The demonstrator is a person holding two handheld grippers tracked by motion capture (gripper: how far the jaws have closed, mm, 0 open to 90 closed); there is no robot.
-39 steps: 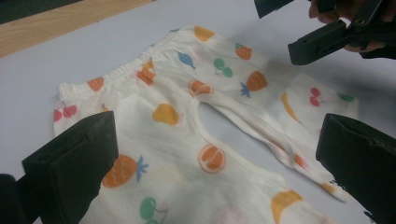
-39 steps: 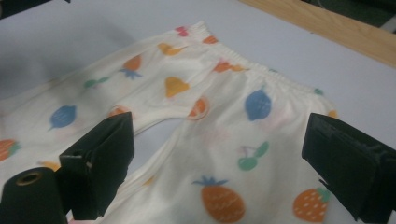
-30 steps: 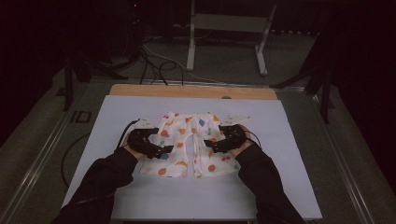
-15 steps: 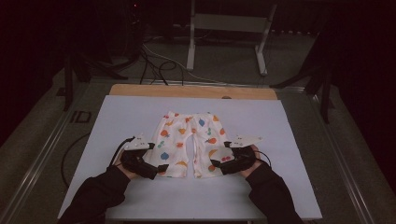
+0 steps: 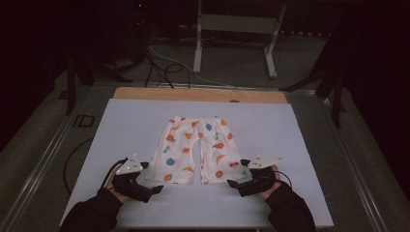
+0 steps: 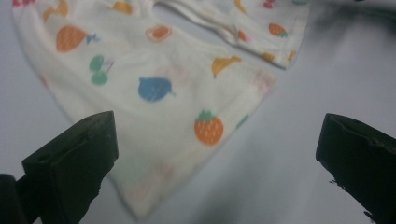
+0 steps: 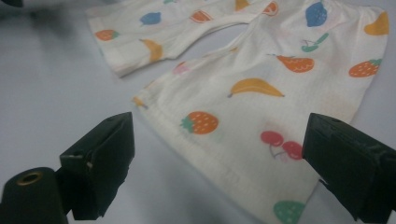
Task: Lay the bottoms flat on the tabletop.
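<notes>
A small pair of cream shorts [image 5: 196, 149] printed with coloured fruit lies flat on the pale table, waistband far, leg hems toward me. My left gripper [image 5: 153, 190] rests open just below and left of the left leg hem. In the left gripper view the hem corner [image 6: 154, 186] lies between the wide-apart jaws, untouched. My right gripper [image 5: 234, 185] sits open just right of the right leg hem. The right gripper view shows that leg [image 7: 261, 116] ahead of its spread jaws, with nothing held.
The white table sheet [image 5: 121, 130] ends at a wooden strip [image 5: 198, 94] along the far edge. Cables [image 5: 164, 65] and a metal stand [image 5: 237, 29] occupy the dark floor beyond. Metal rails [image 5: 38, 169] run along the table's left side.
Both grippers have pulled back toward me from the middle of the shorts to the leg hems, and the shorts now lie spread out flat.
</notes>
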